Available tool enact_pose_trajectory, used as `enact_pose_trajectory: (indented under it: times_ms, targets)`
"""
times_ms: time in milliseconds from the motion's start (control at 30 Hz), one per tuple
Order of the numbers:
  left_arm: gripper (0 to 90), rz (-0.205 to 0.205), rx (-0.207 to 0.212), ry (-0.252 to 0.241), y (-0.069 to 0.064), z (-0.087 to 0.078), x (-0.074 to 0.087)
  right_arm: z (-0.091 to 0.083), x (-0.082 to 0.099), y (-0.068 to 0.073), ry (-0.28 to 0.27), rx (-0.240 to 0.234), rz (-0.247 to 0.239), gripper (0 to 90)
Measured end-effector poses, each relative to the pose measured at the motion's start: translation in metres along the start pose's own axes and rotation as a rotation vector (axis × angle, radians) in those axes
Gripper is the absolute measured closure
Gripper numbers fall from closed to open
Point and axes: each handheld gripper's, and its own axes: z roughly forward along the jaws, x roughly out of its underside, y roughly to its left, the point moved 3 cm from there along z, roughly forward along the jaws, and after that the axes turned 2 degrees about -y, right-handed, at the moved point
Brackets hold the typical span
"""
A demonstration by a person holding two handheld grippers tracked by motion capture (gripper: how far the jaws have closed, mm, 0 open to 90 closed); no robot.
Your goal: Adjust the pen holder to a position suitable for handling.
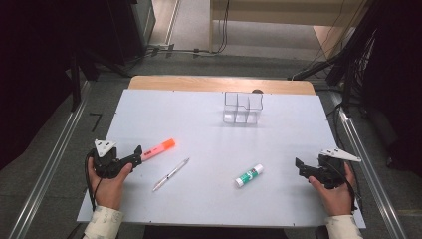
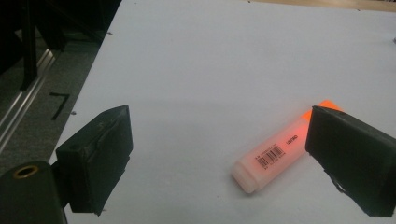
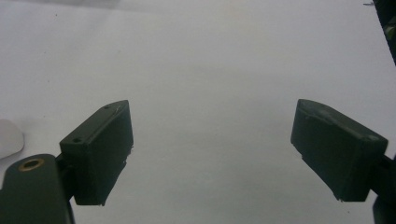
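An orange highlighter [image 1: 158, 149] lies on the white board [image 1: 209, 204] at the left, just ahead of my left gripper [image 1: 133, 158]. In the left gripper view the highlighter [image 2: 273, 156] lies on the board near the right jaw, which hides its orange end; my left gripper [image 2: 219, 126] is open and holds nothing. A silver pen [image 1: 171, 174] lies beside it and a white glue stick with a green label [image 1: 249, 175] lies toward the right. My right gripper [image 1: 302, 169] rests at the right of the board; in its own view this gripper [image 3: 210, 112] is open over bare board.
A clear plastic organiser with several compartments [image 1: 242, 108] stands at the far middle of the board. A rounded white object [image 3: 9, 137] pokes in at the left edge of the right gripper view. Metal rails run along the floor on both sides of the table.
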Motion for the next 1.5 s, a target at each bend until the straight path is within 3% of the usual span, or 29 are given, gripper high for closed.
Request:
enact_pose_trajectory:
  times_ms: [167, 267, 467, 600, 800, 900, 1000, 1067, 1200, 1367, 1433, 1500]
  targets:
    - [8.5, -0.007, 0.02, 0.008, -0.006, 0.001, -0.002, 0.0, -0.007, 0.002, -0.014, -0.021, 0.005, 11.8]
    - [8.4, 0.022, 0.035, -0.008, -0.017, 0.001, -0.006, 0.002, -0.011, 0.005, -0.011, -0.024, 0.004, 11.8]
    - [8.3, 0.034, 0.038, 0.006, -0.023, 0.005, -0.008, 0.005, -0.017, 0.009, -0.019, -0.032, -0.009, 12.5]
    - [8.4, 0.043, 0.064, 0.016, -0.036, 0.013, -0.017, 0.012, -0.033, 0.017, -0.036, -0.035, -0.031, 12.7]
    - [8.4, 0.078, 0.11, 0.031, -0.074, 0.037, -0.031, 0.027, -0.055, 0.034, -0.068, -0.036, -0.072, 15.1]
    - [8.4, 0.113, 0.125, 0.035, -0.099, 0.055, -0.038, 0.037, -0.069, 0.037, -0.078, -0.048, -0.04, 21.7]
    - [8.6, 0.14, 0.101, 0.048, -0.12, 0.077, -0.046, 0.052, -0.081, 0.038, -0.076, -0.063, -0.009, 32.9]
    - [9.1, 0.133, 0.106, 0.059, -0.13, 0.091, -0.052, 0.066, -0.087, 0.039, -0.035, -0.093, 0.012, 42.9]
    - [20.2, 0.14, 0.109, 0.08, -0.148, 0.116, -0.06, 0.092, -0.094, 0.041, 0.004, -0.128, 0.042, 58.5]
    - [54.9, 0.111, 0.171, 0.115, -0.161, 0.145, -0.069, 0.109, -0.109, 0.044, -0.019, -0.12, 0.035, 79.8]
    - [69.5, 0.101, 0.208, 0.116, -0.168, 0.153, -0.072, 0.114, -0.115, 0.045, -0.02, -0.128, 0.026, 84.7]
    - [79.6, 0.105, 0.217, 0.107, -0.177, 0.161, -0.076, 0.118, -0.121, 0.05, -0.017, -0.131, 0.002, 87.4]
